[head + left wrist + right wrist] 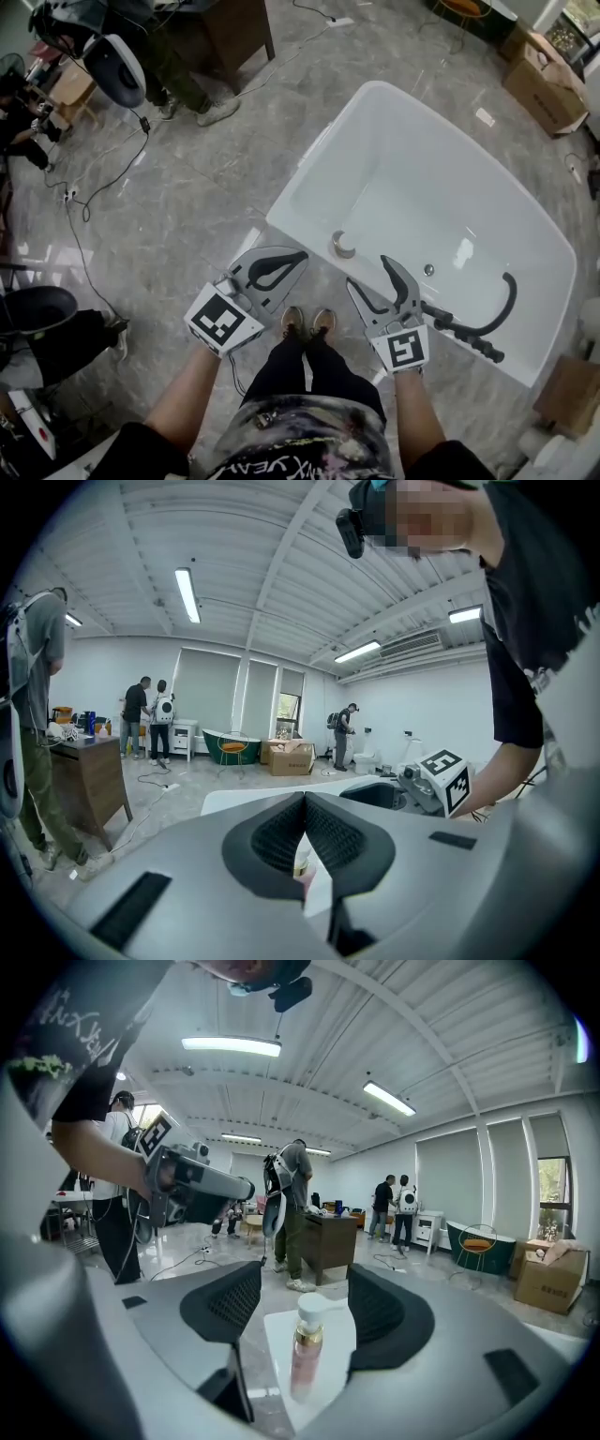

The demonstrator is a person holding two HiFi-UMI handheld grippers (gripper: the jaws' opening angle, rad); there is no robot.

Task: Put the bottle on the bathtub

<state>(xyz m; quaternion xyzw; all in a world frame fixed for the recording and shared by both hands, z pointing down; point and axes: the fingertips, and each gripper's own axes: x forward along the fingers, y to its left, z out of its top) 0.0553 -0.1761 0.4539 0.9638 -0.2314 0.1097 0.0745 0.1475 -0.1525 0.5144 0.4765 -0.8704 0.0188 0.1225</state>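
Note:
A small pink bottle (343,246) with a white cap stands upright on the near corner rim of the white bathtub (309,169). My right gripper (367,272) is open just short of it and does not touch it. In the right gripper view the bottle (305,1346) shows between the two spread jaws of that gripper (304,1277), on the white rim (333,1335). My left gripper (298,258) hovers left of the bottle, over the floor by the tub corner. Its pads meet, and it is shut on nothing (305,801). Below the pads a sliver of the bottle (302,862) peeks through.
A black shower hose and handle (473,330) lies over the tub's near right rim. The drain (428,269) sits in the basin. My feet (307,322) stand by the tub. Cables (89,202) cross the floor at left. Cardboard boxes (548,80) stand at far right. A wooden cabinet (328,1239) stands with people around it.

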